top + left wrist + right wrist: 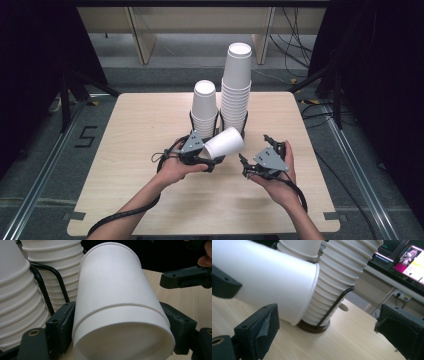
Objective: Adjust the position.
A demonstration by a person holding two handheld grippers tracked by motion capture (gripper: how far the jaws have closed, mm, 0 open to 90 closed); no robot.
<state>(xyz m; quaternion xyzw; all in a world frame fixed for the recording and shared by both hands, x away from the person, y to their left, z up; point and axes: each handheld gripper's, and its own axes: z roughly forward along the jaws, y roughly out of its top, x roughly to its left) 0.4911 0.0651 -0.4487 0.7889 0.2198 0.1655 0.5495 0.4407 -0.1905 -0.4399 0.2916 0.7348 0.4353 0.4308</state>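
The left gripper (pixel 210 157) clamps a white paper cup (pixel 224 143) near its base, lying tilted above the table (pixel 140 130), rim pointing up-right toward the taller cup stack (pixel 236 90). The right gripper (pixel 255 152) hovers beside it, jaws wide, empty.

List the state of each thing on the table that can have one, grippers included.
Left gripper: shut on the paper cups.
Paper cups: two nested, lying tilted in the jaws, off the stacks.
Right gripper: open, nothing between its jaws, beside the held cups.
Taller cup stack: upright in its wire holder.
Shorter cup stack: upright in its wire holder.
Wire holder: standing on the table.
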